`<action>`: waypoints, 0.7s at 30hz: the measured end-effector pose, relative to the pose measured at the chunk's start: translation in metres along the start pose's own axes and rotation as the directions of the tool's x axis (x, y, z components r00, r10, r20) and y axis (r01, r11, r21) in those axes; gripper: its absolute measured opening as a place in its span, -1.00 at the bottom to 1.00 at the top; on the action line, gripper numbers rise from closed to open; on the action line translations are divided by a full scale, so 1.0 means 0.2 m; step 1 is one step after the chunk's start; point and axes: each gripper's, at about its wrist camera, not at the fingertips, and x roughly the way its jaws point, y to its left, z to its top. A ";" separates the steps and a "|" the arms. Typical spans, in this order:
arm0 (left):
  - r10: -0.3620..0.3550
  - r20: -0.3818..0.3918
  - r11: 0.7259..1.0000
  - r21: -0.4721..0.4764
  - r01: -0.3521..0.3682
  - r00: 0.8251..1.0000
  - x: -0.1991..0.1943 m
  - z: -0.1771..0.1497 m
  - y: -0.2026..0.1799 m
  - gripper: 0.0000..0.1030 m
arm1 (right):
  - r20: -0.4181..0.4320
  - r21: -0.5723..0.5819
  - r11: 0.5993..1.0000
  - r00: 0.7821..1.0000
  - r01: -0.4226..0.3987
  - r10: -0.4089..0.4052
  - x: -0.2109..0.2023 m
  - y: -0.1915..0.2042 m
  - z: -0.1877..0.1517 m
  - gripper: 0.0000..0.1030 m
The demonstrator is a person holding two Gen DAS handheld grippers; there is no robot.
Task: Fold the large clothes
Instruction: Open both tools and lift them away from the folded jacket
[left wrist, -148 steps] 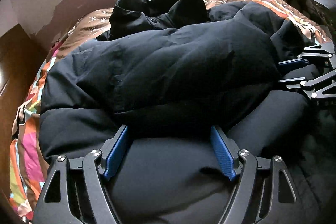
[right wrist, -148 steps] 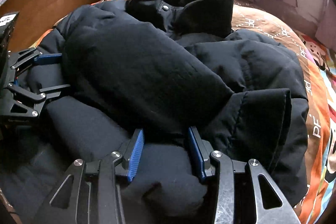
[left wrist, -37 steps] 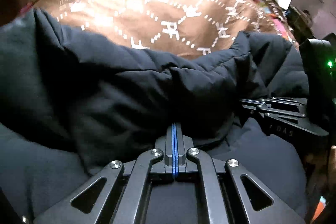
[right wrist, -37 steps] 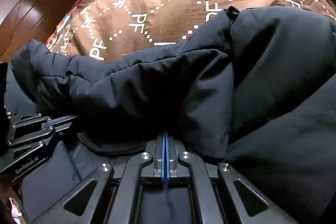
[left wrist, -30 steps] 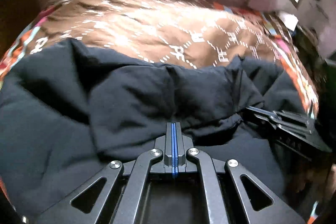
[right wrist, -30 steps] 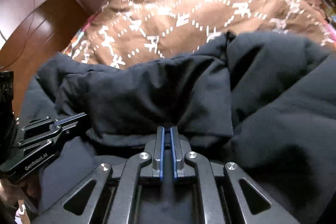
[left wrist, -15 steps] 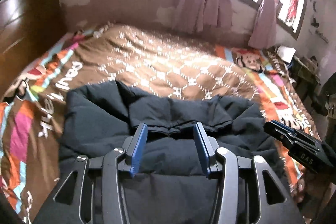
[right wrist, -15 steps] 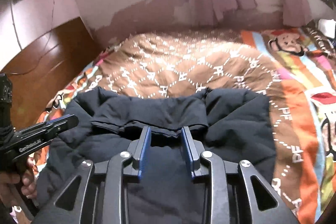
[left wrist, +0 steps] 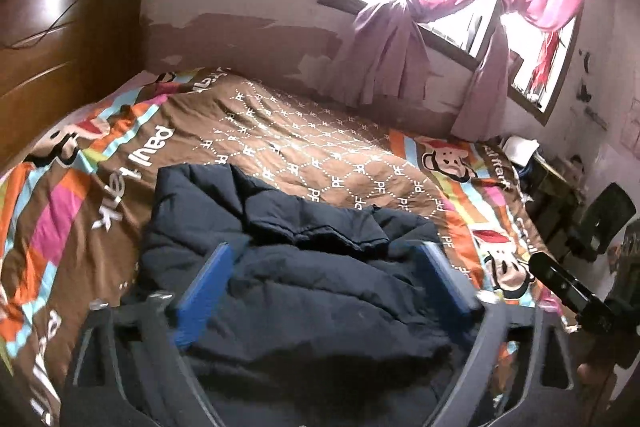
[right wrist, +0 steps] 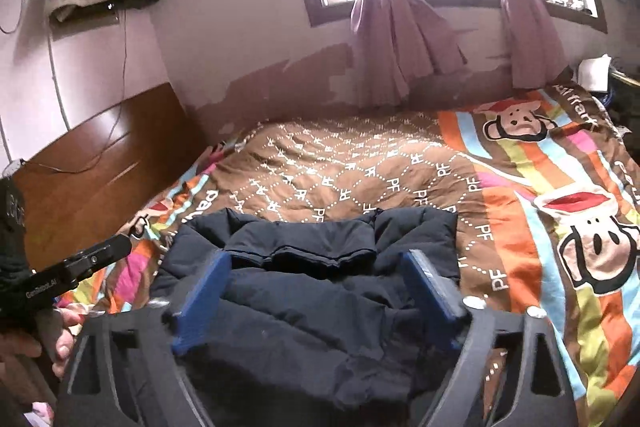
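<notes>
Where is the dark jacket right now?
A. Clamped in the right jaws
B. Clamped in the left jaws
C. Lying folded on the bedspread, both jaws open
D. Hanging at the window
C: the dark jacket lies bundled on the bedspread, with nothing pinched in either open gripper.

Jacket: dark padded cloth, matt, softly creased. Bedspread: printed cloth, matt, lightly wrinkled. Headboard: glossy varnished wood. Curtains: thin draped cloth. Left gripper: matt black plastic frame; pads blue, finely textured.
</notes>
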 end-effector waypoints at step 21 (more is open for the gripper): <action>0.081 0.144 0.981 0.162 -0.104 0.986 -0.72 -0.32 -0.22 0.97 | 0.041 -0.085 0.996 0.999 0.036 -0.033 -0.70 0.27 -0.20 1.00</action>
